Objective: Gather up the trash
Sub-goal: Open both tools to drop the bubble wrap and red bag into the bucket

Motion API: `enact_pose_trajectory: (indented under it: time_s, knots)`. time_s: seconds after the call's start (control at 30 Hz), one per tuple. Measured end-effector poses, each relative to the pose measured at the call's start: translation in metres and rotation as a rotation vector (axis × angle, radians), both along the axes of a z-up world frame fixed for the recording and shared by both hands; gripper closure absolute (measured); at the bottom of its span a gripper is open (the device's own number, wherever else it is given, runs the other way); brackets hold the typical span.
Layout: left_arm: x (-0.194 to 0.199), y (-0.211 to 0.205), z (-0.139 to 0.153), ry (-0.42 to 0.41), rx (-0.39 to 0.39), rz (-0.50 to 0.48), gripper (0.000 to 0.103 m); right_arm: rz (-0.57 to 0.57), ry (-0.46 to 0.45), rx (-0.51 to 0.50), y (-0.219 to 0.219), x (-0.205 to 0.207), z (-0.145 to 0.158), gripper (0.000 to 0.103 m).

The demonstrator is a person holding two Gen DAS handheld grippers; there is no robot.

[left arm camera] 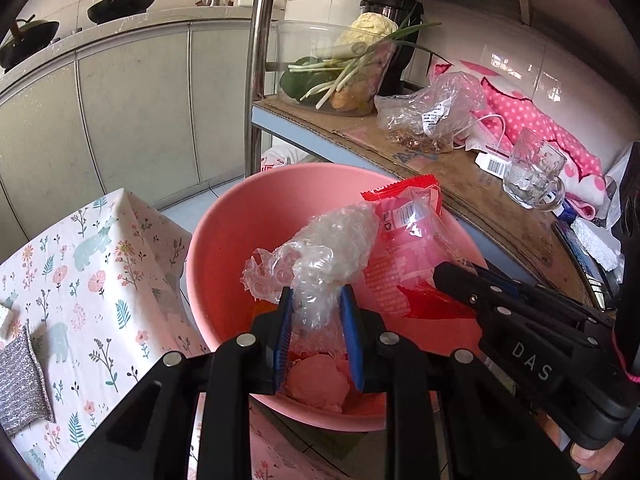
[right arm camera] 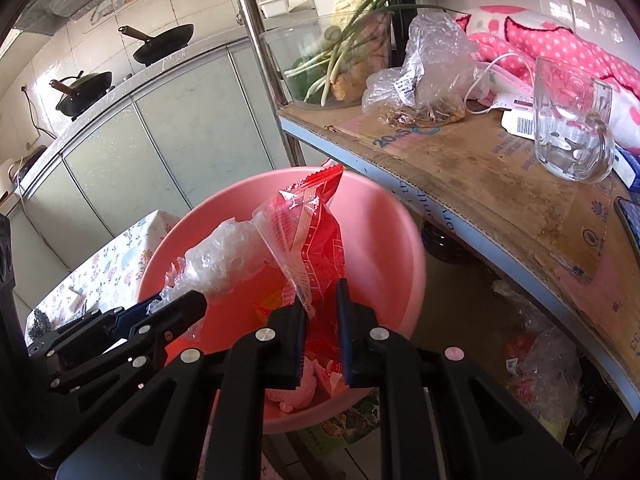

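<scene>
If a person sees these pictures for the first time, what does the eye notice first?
First, the big pink basin in the middle, below the shelf edge. Over it, the left gripper holds crumpled bubble wrap and the right gripper holds a red wrapper. Behind, on the cardboard-covered shelf, stands a glass mug before a pink dotted cloth.

- Crumpled clear bubble wrap (left arm camera: 320, 256), bunched upright over pink basin (left arm camera: 240, 216), lower end pinched between blue pads of left gripper (left arm camera: 316, 300).
- Red snack wrapper (right arm camera: 316, 248) with clear panel, empty and creased, tilted just beside bubble wrap, clamped at lower edge by right gripper (right arm camera: 320, 300).
- Pink crumpled scraps (left arm camera: 316, 384) lying on basin bottom.
</scene>
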State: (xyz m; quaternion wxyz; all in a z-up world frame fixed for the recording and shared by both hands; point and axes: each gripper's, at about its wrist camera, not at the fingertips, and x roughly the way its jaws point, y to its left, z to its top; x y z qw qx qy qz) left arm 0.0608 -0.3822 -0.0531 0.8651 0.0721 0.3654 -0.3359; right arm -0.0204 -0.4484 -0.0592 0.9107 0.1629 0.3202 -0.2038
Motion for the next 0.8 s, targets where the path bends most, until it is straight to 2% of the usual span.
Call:
enact_pose_trajectory:
  time_s: [0.13, 0.3, 0.43, 0.8]
  knots:
    - [0.001, -0.001, -0.003, 0.009, 0.008, 0.008, 0.078, -0.003, 0.006, 0.010, -0.001, 0.002, -0.004, 0.089]
    - [0.003, -0.001, -0.003, 0.043, -0.006, 0.017, 0.069, 0.006, 0.017, -0.005, 0.000, 0.004, -0.005, 0.072]
    - [0.001, 0.001, 0.002, 0.042, -0.016, 0.016, 0.060, 0.006, 0.022, -0.004, 0.000, 0.003, -0.004, 0.072]
    - [-0.009, 0.008, 0.019, 0.012, -0.034, 0.014, 0.056, 0.005, 0.009, -0.007, 0.004, -0.010, 0.001, 0.071]
